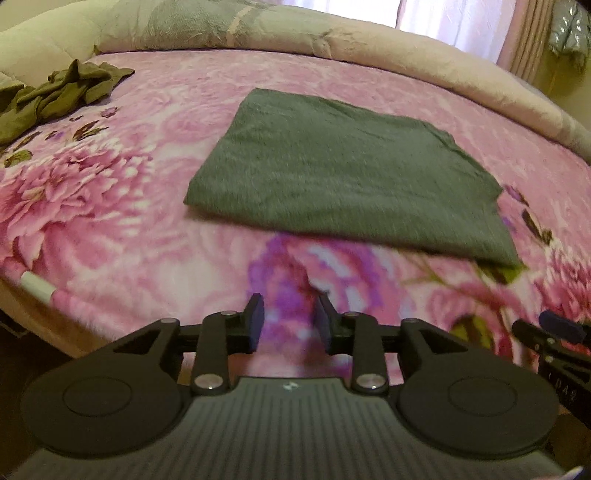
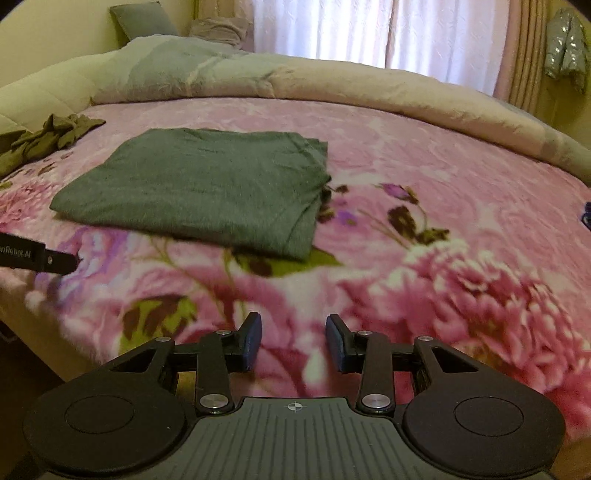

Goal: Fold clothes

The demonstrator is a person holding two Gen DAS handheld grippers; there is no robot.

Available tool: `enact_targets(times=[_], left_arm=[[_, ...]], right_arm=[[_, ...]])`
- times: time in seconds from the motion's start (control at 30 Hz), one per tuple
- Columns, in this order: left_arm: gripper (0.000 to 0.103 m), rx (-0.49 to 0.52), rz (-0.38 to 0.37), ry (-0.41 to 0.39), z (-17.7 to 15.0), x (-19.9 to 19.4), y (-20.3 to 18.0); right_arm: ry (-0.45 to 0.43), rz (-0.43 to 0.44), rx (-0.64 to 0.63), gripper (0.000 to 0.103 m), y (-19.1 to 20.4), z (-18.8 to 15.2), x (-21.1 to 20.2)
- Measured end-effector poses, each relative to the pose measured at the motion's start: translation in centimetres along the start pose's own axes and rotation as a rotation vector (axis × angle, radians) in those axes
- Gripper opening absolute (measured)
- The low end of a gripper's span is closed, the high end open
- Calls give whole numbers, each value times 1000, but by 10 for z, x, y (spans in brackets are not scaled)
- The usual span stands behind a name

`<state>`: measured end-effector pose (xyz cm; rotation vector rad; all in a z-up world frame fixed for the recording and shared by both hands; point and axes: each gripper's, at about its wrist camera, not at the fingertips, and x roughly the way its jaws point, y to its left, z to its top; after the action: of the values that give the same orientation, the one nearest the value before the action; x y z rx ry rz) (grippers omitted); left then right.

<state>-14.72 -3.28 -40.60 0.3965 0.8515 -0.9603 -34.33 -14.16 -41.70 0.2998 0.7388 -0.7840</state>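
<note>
A dark grey garment (image 1: 332,173) lies folded into a flat rectangle on the pink flowered bedspread (image 1: 122,229); in the right wrist view the grey garment (image 2: 199,184) sits to the left of centre. A crumpled olive-green garment (image 1: 62,92) lies unfolded at the far left, also visible as the olive garment (image 2: 48,136). My left gripper (image 1: 289,319) hovers open over the bedspread, short of the grey garment's near edge, holding nothing. My right gripper (image 2: 293,339) is open and empty, nearer than and to the right of the grey garment.
A rolled beige and grey-green duvet (image 2: 332,81) runs along the far side of the bed. Curtains (image 2: 388,33) hang behind it, with a silvery jacket (image 2: 565,44) at the right. The bed's near edge (image 1: 37,288) drops off at the left. Open bedspread (image 2: 461,166) lies right of the grey garment.
</note>
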Motion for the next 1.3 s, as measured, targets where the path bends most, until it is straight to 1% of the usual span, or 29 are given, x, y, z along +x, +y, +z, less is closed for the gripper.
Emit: enact_targets(times=[0.03,0.17,0.3,0.43,0.53,0.6,0.7,0.97,1.3], left_arm=[[29,4,4,4,-2,-2,-1],[29,6,11,18,-7,-11,-5],[33,9,19,32,-12,-23,-8],[33,19,28,5,-17,-39,-11],[33,27,30,-25,-18,-54,-13],[35,32,29,-48,-17,-64,-15],[36,43,18,-82,-18,-78,-18],[36,64,-1,-133,-23,-104,-25],[36,47,-4,-184,-29,-132,-17]], right_arm=[[6,-2,5,47,0,-2,-3],[27,-23,9,49,3,-6,-7],[47,-37,26,51,4,-7,-12],[67,-56,71,51,4,-3,-23],[48,-65,93,51,5,2,-38],[34,-71,98,51,8,7,-48],[19,-74,100,51,11,12,-62],[-27,-58,108,51,19,15,-90],[-74,-44,109,51,27,15,-115]])
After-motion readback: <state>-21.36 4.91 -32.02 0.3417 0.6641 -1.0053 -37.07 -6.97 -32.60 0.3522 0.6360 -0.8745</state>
